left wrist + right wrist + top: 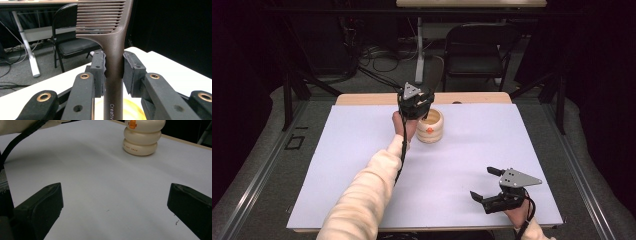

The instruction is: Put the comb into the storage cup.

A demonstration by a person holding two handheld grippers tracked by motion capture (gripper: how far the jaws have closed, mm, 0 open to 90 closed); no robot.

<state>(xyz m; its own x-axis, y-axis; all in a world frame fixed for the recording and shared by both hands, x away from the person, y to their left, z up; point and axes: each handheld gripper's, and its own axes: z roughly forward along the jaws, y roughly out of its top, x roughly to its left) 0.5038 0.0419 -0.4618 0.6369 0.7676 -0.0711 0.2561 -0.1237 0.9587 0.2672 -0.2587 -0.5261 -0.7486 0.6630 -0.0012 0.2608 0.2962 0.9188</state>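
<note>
Looks like a lab or recording studio: black curtains (597,75), loose cables (377,60) on grey carpet, folding chair (474,50), white-covered table (362,145).

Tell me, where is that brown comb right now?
The brown comb is clamped upright by its handle in the left tool, held just above the cream ribbed pot near the table's far edge.

Wearing a cream, fleecy sleeve (362,195) on the left arm. Carrying black two-jaw grippers, left gripper (414,102) and right gripper (486,184), each topped by a grey three-cornered plate and trailing a black cable (402,155). Showing brass-ringed pivots and dark screw holes along matte black links.
</note>
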